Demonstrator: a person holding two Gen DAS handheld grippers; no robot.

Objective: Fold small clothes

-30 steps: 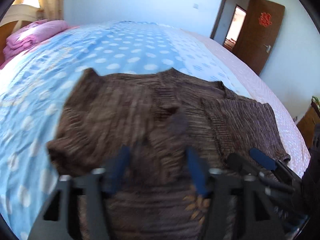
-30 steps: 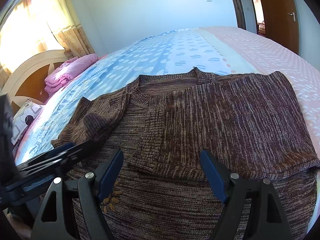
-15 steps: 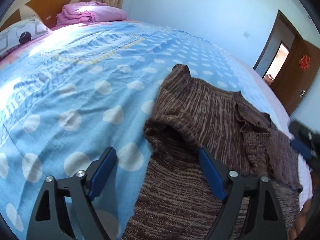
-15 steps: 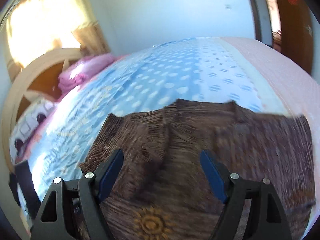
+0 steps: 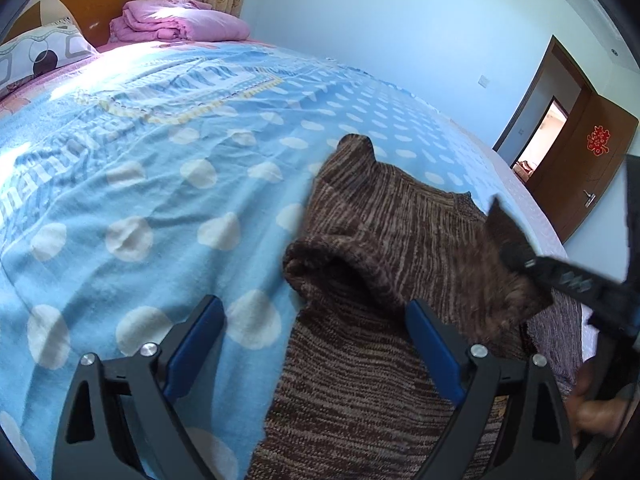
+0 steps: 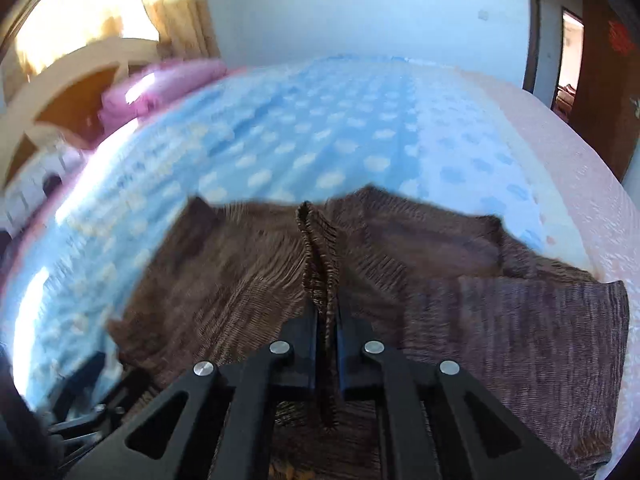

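Observation:
A brown knitted sweater (image 5: 400, 248) lies on the blue dotted bed sheet (image 5: 160, 184). Its left sleeve cuff (image 5: 324, 260) lies folded in at the sweater's left edge. My left gripper (image 5: 316, 344) is open and empty, just in front of that cuff. My right gripper (image 6: 327, 320) is shut on a ribbed edge of the sweater (image 6: 316, 248) and holds it lifted off the bed. The right gripper also shows at the right of the left wrist view (image 5: 520, 252), with a raised piece of the sweater. The right part of the sweater (image 6: 520, 328) lies folded flat.
A folded pink blanket (image 5: 180, 24) and a patterned pillow (image 5: 36, 52) lie by the wooden headboard (image 5: 80, 4). A pink sheet (image 6: 580, 184) covers the bed's right side. A brown door (image 5: 580, 176) stands open beyond.
My right gripper has closed on the sweater's ribbed edge and lifted it. My left gripper has swung left to the sleeve cuff and stays open.

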